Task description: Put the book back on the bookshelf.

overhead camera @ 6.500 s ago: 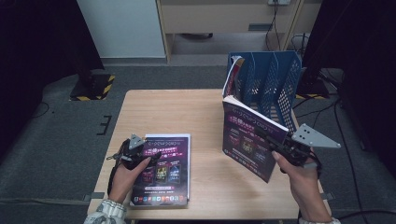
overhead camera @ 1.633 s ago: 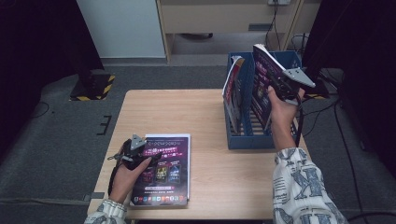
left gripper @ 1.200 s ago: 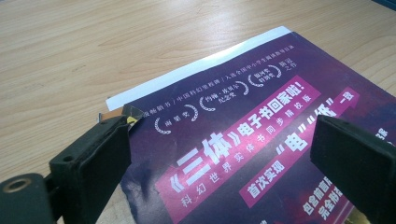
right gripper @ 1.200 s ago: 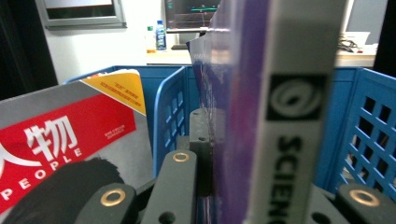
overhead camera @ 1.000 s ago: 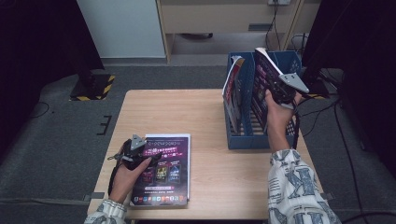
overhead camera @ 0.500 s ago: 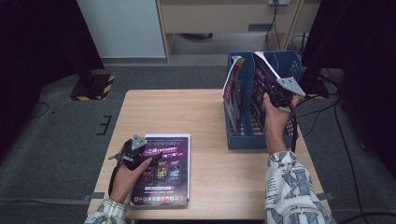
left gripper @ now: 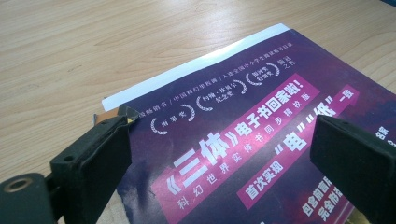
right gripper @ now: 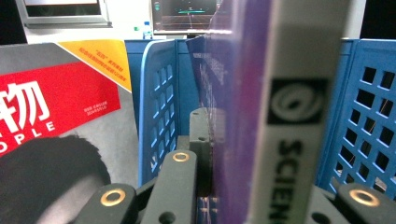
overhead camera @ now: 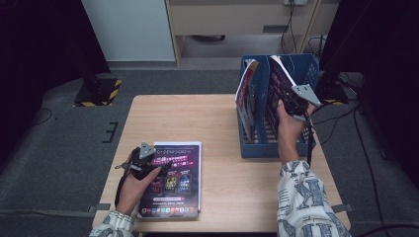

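Clamped in my right claw (overhead camera: pixel 292 104), the purple-covered magazine (overhead camera: pixel 277 85) stands half-sunk in a slot of the blue perforated plastic file rack (overhead camera: pixel 267 145) on the wooden table (overhead camera: pixel 217 123). Filing step, I judge; next, lower and release. Left claw (left gripper: pixel 219 154) gapes over another flat purple magazine (overhead camera: pixel 174 180), gripping nothing.

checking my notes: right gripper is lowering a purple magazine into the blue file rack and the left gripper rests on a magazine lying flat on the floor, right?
Not the floor: in the high view that magazine under the left gripper lies flat on the wooden table. The right gripper does hold a purple magazine in the blue file rack.
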